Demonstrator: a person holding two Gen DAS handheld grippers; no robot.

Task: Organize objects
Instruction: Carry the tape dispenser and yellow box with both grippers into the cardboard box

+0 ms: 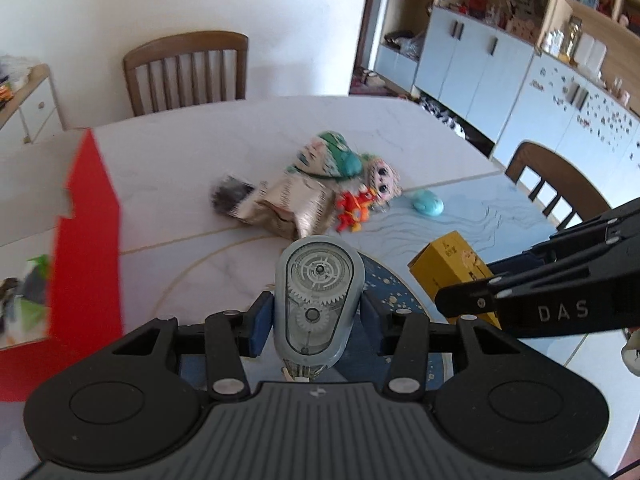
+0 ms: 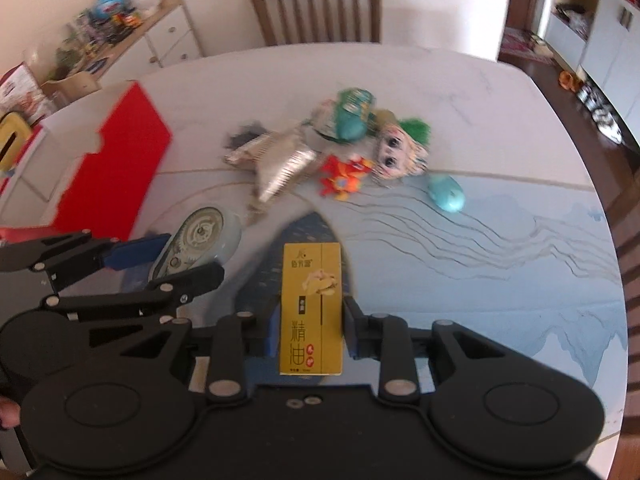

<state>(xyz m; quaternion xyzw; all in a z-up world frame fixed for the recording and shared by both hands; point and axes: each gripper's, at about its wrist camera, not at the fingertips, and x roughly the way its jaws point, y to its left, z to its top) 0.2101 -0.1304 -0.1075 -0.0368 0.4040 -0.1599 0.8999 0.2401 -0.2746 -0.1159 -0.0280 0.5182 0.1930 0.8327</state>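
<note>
My left gripper point(image 1: 314, 320) is shut on a grey-blue correction tape dispenser point(image 1: 318, 300) with clear gears, held above the table; it also shows in the right wrist view point(image 2: 200, 240). My right gripper point(image 2: 308, 328) is shut on a yellow box point(image 2: 312, 308) with Chinese print, also seen in the left wrist view point(image 1: 452, 272). Beyond both lie a silver foil packet point(image 1: 288, 204), a teal-topped pouch point(image 1: 332, 156), a doll head point(image 1: 382, 182), a red-orange toy point(image 1: 354, 210) and a light blue egg-shaped toy point(image 1: 428, 202).
An open red and white box point(image 1: 88, 232) stands at the left of the white and blue table point(image 1: 180, 152). Wooden chairs point(image 1: 184, 72) stand at the far side and the right. A cluttered sideboard point(image 2: 120, 36) and cabinets point(image 1: 472, 64) line the walls.
</note>
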